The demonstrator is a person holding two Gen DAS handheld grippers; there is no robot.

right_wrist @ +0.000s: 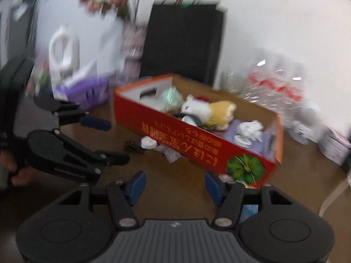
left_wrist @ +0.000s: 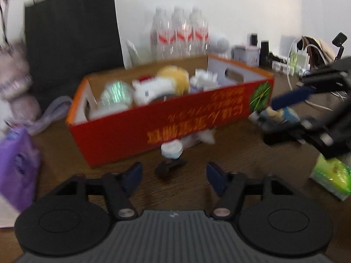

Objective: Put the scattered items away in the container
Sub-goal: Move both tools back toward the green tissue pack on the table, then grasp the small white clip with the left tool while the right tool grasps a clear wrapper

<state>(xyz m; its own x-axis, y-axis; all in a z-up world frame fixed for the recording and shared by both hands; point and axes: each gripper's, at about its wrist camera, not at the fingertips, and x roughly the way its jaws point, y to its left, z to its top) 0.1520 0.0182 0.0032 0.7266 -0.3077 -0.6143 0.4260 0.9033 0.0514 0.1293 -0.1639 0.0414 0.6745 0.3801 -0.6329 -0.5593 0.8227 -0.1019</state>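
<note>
Reaching for the last scattered bits lying against the front wall of the red box (left_wrist: 140, 131) near the middle of the table (left_wrist: 230, 153).

Hovering with both tools about half-spread and empty: left gripper (left_wrist: 174, 176) aiming at the small black clip (left_wrist: 169, 167) and white round cap (left_wrist: 171, 149); right gripper (right_wrist: 175, 186) nearing the box's right front corner, where a blue-and-white packet (left_wrist: 276, 115) is lying. Judging best to come down slowly, straddling the clip across its narrow side, keeping pads off the cardboard wall. Crowding the box already: plush toy (right_wrist: 208, 109), crumpled paper (right_wrist: 250, 129). Standing around: purple pack (left_wrist: 15, 166) toward the left edge, green packet (left_wrist: 331, 175) toward the right, water bottles (left_wrist: 179, 35) and black bag (left_wrist: 72, 37) along the back edge. Blurring heavily, so cannot tell finer detail; grippers close enough to risk bumping each other.
</note>
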